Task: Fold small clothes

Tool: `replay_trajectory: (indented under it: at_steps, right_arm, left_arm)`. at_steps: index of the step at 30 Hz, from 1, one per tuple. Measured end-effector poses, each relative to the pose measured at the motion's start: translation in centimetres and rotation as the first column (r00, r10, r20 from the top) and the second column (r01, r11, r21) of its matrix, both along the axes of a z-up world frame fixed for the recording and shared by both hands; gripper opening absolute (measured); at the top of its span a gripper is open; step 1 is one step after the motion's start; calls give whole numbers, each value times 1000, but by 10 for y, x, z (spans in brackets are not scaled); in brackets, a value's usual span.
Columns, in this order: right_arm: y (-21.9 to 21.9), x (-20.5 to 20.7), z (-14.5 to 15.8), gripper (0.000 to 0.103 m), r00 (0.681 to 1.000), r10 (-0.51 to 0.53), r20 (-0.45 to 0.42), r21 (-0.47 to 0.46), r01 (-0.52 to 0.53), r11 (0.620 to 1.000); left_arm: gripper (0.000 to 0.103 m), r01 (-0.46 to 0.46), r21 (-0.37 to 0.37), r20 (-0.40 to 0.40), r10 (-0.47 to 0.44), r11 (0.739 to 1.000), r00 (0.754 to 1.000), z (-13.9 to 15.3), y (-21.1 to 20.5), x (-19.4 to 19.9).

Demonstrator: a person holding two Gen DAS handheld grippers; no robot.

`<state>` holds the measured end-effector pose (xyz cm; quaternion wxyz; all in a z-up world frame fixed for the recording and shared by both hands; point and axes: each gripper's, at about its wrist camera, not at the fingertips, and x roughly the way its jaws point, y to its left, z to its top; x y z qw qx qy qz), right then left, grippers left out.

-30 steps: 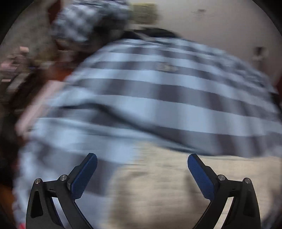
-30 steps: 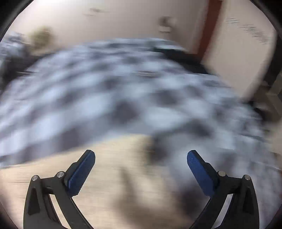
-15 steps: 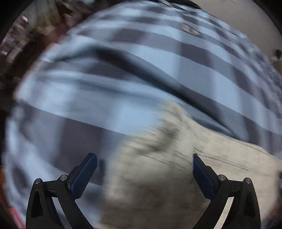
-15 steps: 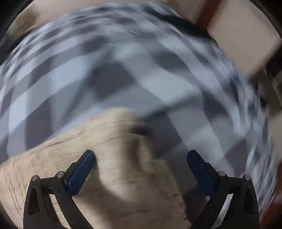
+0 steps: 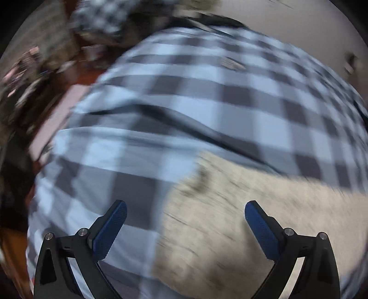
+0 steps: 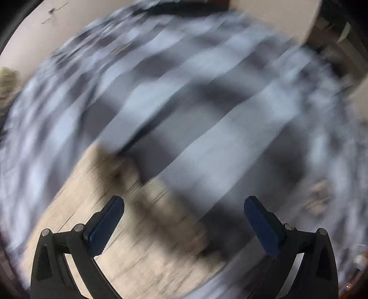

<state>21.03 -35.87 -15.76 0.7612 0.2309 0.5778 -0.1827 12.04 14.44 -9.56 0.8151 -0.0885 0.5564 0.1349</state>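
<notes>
A beige knitted garment (image 5: 241,218) lies flat on a blue and grey checked bedspread (image 5: 207,96); its left edge shows in the left wrist view. My left gripper (image 5: 185,214) is open and empty above that edge. In the right wrist view the same beige garment (image 6: 128,220) fills the lower left, on the checked bedspread (image 6: 207,115). My right gripper (image 6: 184,210) is open and empty above the garment's right edge. Both views are blurred by motion.
A pale wall (image 5: 299,23) stands behind the bed. Cluttered dark furniture (image 5: 34,69) and a reddish floor lie to the left of the bed. A pale panel (image 6: 276,13) stands at the far right.
Both cameras have swung: the left view has pulled back up so the wall and clutter show again, and the right view has rotated. Both grippers stay open and empty.
</notes>
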Motion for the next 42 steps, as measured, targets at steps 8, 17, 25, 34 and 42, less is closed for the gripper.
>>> replay_trajectory:
  at_steps: [8,17,25,34,42]
  right_arm:
    - [29,-17,-14,102,984,104,-142,-10,-106,994]
    - [-34,-71,13,102,949,-308,-63,-55,305,951]
    - [2,-82,-12,102,995,-85,-49,431,98,897]
    - [32,-45,-49,102,994,-55,-92,501,94,860]
    - [32,-47,-76,71,980,-168,-107,602,198,774]
  left_arm:
    - [103,303,102,-211,-277,948,937,-41,-66,-1]
    - [103,130,370,-109,-96,920,989,7,-34,-26]
    - [103,190,13,13,-190,982,982,33,-54,-44]
    - [103,150,-78,-4,-151,986,989,19,-50,-33]
    - [103,117,-133,-13,-120,984,993,13,-47,-28]
